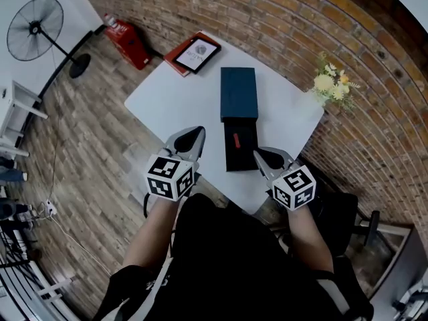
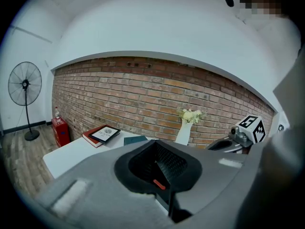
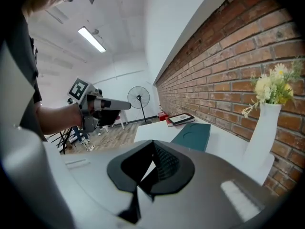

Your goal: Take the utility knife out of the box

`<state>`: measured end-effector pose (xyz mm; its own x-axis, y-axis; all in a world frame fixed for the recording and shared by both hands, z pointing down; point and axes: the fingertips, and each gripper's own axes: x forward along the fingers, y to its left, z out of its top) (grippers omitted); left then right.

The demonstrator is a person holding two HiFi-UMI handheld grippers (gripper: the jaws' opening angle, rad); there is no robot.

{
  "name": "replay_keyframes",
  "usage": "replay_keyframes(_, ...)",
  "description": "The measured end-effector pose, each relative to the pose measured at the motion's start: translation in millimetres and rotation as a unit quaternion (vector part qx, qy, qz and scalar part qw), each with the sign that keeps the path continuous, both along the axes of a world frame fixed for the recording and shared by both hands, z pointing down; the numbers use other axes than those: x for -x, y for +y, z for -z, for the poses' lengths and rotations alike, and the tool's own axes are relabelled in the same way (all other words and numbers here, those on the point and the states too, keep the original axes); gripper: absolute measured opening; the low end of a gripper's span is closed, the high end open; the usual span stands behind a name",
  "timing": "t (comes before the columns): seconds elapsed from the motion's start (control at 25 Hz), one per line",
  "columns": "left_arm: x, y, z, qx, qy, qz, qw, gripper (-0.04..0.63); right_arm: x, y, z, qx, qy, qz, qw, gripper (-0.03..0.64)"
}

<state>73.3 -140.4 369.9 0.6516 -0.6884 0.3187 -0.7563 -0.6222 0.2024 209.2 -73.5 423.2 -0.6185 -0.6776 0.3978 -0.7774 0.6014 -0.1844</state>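
Note:
A black open box lies near the front edge of the white table. In it rests a small red-orange utility knife. The box's dark teal lid lies just beyond it and also shows as the lid and the lid. My left gripper hovers left of the box, jaws together, nothing held. My right gripper is at the box's front right corner, shut and empty. In their own views the left gripper and right gripper show jaws closed.
A white vase of flowers stands at the table's right corner, and a red book with a framed card at the far corner. A floor fan and a red extinguisher stand by the brick wall. A chair is at my right.

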Motion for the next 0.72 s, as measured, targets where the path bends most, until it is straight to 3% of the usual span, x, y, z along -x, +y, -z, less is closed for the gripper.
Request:
replay_keyframes(0.48, -28, -38, -50, 0.037, -0.010, -0.044, 0.9983, 0.008, 9, -29, -54, 0.066, 0.039, 0.013, 0.997, 0.002)
replay_keyframes(0.72, -34, -56, -75, 0.058, -0.002, -0.064, 0.9963, 0.008, 23, -48, -90, 0.105, 0.081, 0.031, 0.991, 0.038)
